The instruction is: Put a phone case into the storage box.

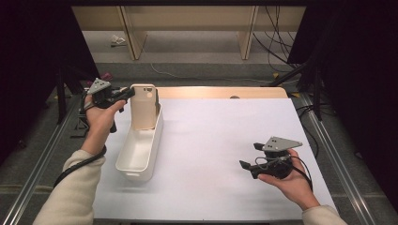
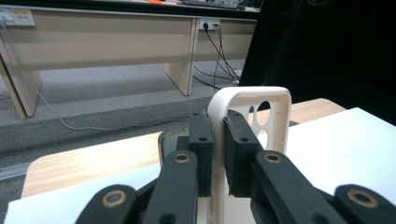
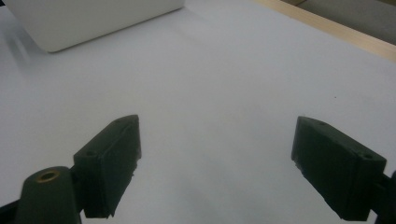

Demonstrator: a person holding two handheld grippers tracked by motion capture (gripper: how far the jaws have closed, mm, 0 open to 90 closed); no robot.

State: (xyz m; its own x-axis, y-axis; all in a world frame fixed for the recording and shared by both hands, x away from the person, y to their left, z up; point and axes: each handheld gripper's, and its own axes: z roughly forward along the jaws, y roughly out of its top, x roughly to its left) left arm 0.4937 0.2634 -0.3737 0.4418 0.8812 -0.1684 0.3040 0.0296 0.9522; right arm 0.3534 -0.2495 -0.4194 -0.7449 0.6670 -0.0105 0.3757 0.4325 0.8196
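High view: wooden table mostly covered by a white sheet, bare wood strip showing at the far edge. White bin, long and open-topped, sits on the left part of the sheet, running front to back. Cream phone case stands upright at the far end of the bin, lower end inside it, camera cutout at the upper right corner. Left hand holds the left gripper beside the case's upper left edge; jaws reach that edge. Cable trails down along the left sleeve. Right hand holds the right gripper above the right front part of the sheet, well apart from the bin, grey plate on top, jaws pointing left toward the bin.

Left gripper view: both black jaws clamped on the case rim, one pad on each side of the thin edge, touching it. Camera holes of the case visible past the right jaw. Wood table edge and grey floor behind, desk legs farther back.

Right gripper view: jaws spread wide, nothing between them, white sheet below. Corner of the bin at upper left, well away from the jaws. Wood strip at upper right.
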